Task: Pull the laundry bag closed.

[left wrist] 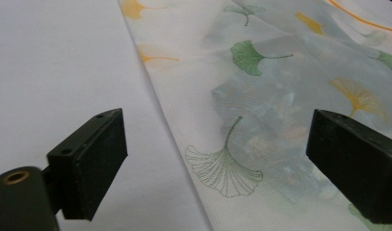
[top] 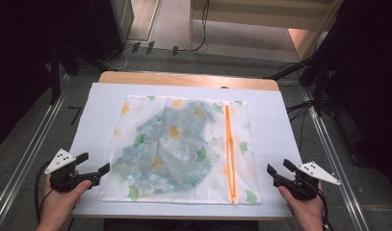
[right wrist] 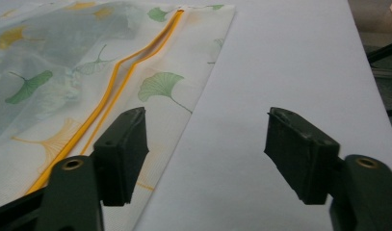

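No brand, label or readable writing on anything we see; the only print is a ginkgo-leaf pattern (green, yellow, outline) on the mesh bag [top: 179, 149].

Bag lies flat mid-table on the white table cover [top: 280, 130], its near edge close to the table's front edge. Orange zipper [top: 229, 149] runs front-to-back along the bag's right side; in the right gripper view it looks partly parted. A bluish floral cloth [top: 169, 144] shows through the mesh, inside the bag, toward its left & centre.

Left hand-held gripper [top: 95, 166]: held low near the table's front-left corner, pointing right toward the bag's left edge, grey plate on top. Jaws released, nothing between the pads; in the left gripper view the bag's edge [left wrist: 222, 159] lies below the gap, untouched.

Right hand-held gripper [top: 278, 168]: near the front-right corner, pointing left toward the bag's right edge, w/ jaws released & empty. In the right gripper view the bag's edge sits under the left jaw, bare cover under the gap.
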The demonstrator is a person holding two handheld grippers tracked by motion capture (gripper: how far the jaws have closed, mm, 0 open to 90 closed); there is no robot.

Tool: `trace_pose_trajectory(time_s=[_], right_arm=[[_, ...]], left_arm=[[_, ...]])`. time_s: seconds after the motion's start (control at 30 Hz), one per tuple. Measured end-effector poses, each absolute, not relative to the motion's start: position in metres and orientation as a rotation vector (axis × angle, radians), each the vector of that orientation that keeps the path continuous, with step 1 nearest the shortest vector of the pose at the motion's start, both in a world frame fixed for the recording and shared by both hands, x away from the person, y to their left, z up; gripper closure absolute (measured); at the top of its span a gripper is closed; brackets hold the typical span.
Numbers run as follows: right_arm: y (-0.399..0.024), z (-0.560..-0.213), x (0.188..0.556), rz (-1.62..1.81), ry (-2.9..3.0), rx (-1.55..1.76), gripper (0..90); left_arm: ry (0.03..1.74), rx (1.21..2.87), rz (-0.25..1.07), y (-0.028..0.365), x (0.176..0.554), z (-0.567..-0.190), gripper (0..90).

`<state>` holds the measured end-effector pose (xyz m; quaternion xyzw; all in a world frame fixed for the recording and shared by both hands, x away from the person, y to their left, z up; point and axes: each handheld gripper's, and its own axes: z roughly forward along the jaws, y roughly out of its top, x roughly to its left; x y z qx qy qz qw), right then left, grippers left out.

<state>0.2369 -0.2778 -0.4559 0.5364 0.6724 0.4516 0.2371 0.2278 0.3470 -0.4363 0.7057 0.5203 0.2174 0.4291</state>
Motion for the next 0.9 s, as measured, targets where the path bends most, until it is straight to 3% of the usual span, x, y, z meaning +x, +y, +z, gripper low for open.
trace_pose_trajectory(time_s=[0.03,0.1,0.13,0.17,0.2,0.27,0.37,0.4,0.47,0.53,0.9], right_arm=[[-0.277,-0.456,0.238,1.247,1.847,1.465,38.4],[-0.276,-0.456,0.238,1.256,1.855,1.469,40.4],[-0.275,-0.455,0.238,1.254,1.859,1.482,46.3],[-0.271,-0.452,0.237,1.193,1.849,1.506,59.1],[-0.271,-0.452,0.237,1.193,1.849,1.506,59.1],[-0.269,-0.448,0.235,1.22,1.868,1.481,67.6],[-0.263,-0.445,0.23,1.244,1.89,1.439,77.5],[-0.26,-0.445,0.23,1.287,1.92,1.424,81.7],[-0.258,-0.445,0.23,1.285,1.933,1.417,85.6],[-0.25,-0.45,0.228,1.3,1.991,1.384,90.0],[-0.224,-0.456,0.214,1.429,2.2,1.258,90.0]], left_arm=[[1.299,1.764,0.541,0.346,0.228,-0.437,16.1],[1.299,1.765,0.536,0.344,0.228,-0.437,16.6],[1.3,1.774,0.538,0.342,0.227,-0.437,21.0],[1.294,1.79,0.552,0.337,0.226,-0.438,37.7],[1.294,1.79,0.552,0.337,0.226,-0.438,46.7],[1.274,1.781,0.526,0.332,0.226,-0.438,50.2],[1.244,1.778,0.488,0.322,0.227,-0.438,63.6],[1.222,1.793,0.445,0.314,0.23,-0.438,73.8],[1.21,1.804,0.404,0.308,0.232,-0.439,78.4],[1.187,1.835,0.348,0.295,0.236,-0.441,88.5],[0.958,2.019,0.124,0.197,0.236,-0.447,90.0]])
